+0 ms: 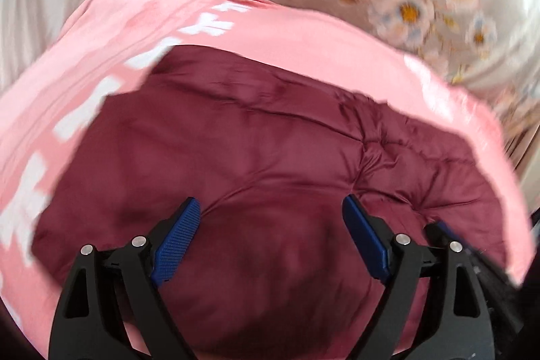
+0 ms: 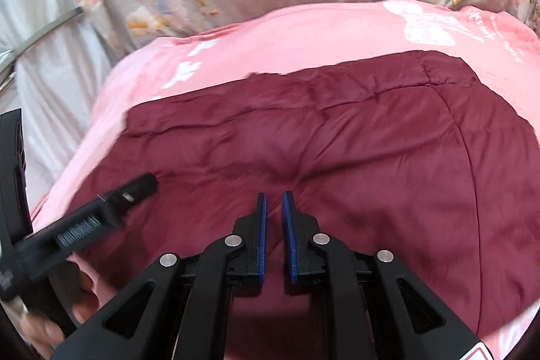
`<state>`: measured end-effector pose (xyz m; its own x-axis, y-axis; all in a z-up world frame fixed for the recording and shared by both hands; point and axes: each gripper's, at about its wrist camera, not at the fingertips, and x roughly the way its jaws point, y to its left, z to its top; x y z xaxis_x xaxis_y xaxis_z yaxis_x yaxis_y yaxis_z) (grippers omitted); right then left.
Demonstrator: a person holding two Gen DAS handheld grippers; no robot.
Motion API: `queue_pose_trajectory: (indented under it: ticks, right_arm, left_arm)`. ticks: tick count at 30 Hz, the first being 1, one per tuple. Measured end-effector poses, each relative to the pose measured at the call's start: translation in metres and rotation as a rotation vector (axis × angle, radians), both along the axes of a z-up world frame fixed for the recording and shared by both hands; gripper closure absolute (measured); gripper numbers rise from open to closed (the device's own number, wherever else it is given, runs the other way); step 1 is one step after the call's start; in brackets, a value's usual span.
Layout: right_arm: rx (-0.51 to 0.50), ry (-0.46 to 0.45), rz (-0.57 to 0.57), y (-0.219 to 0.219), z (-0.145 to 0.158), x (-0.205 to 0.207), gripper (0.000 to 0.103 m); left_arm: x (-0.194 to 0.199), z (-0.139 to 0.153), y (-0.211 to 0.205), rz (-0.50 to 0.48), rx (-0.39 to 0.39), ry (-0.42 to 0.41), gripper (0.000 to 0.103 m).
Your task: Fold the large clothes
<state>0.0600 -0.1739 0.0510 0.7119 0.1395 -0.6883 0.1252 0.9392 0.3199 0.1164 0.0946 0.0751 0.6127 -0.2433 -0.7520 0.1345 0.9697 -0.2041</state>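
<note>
Matte black linkage arms on the left claw [image 1: 271, 218] and right claw [image 2: 274, 211], each pivot capped with a round silver pin. Ribbed blue pads [image 1: 175, 242] lining the fingers. Bare skin of a hand [image 2: 84, 299] at lower left, blurred.

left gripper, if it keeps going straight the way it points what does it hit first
Most likely the maroon quilted garment: the open left gripper points right at its padded surface, with nothing visible between. The pink blanket under it lies farther out. Depth is unclear in the blurred fisheye view.
</note>
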Motion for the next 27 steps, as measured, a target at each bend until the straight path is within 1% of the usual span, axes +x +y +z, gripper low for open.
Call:
queue_pose_trajectory:
  ticks: [5,7,9,11,13,15,17,19,21,22,24,25,27]
  right_arm:
    - [-0.013,-0.004,0.064,0.028,0.003,-0.021,0.089]
    - [-0.044,0.004,0.063,0.035,-0.001,-0.022,0.089]
    - [-0.039,0.005,0.057,0.034,-0.003,-0.023,0.089]
    - [0.006,-0.009,0.044,0.03,0.001,-0.028,0.089]
    - [0.046,-0.017,0.058,0.03,0.004,-0.032,0.089]
    - [0.032,-0.007,0.073,0.035,0.002,-0.032,0.089]
    - [0.015,-0.006,0.076,0.039,0.001,-0.034,0.089]
    - [-0.001,0.005,0.079,0.043,-0.003,-0.033,0.089]
    - [-0.015,0.027,0.088,0.044,-0.011,-0.029,0.089]
    - [-0.007,0.029,0.088,0.042,-0.013,-0.029,0.089]
    - [0.033,0.033,0.089,0.037,-0.017,-0.027,0.089]
    - [0.046,0.033,0.09,0.035,-0.018,-0.028,0.089]
    - [0.076,0.034,0.09,0.031,-0.02,-0.027,0.089]
  left_arm:
    - [-0.023,0.014,0.082,0.174,-0.065,0.017,0.018]
    - [-0.028,0.012,0.106,0.236,-0.066,0.036,0.018]
    - [-0.033,0.008,0.121,0.278,-0.063,0.053,0.018]
    - [-0.035,0.003,0.134,0.324,-0.07,0.068,0.018]
    - [-0.031,-0.004,0.138,0.316,-0.112,0.1,0.018]
    - [-0.025,-0.016,0.136,0.292,-0.178,0.152,0.018]
    - [-0.026,-0.016,0.128,0.295,-0.152,0.132,0.018]
    - [-0.023,-0.016,0.118,0.243,-0.171,0.14,0.02]
    - [-0.019,-0.014,0.108,0.203,-0.177,0.146,0.028]
    - [-0.018,-0.01,0.103,0.187,-0.181,0.144,0.031]
    - [-0.016,-0.003,0.095,0.159,-0.192,0.135,0.046]
    - [-0.017,0.001,0.091,0.15,-0.19,0.128,0.048]
    - [-0.019,0.017,0.082,0.13,-0.167,0.085,0.061]
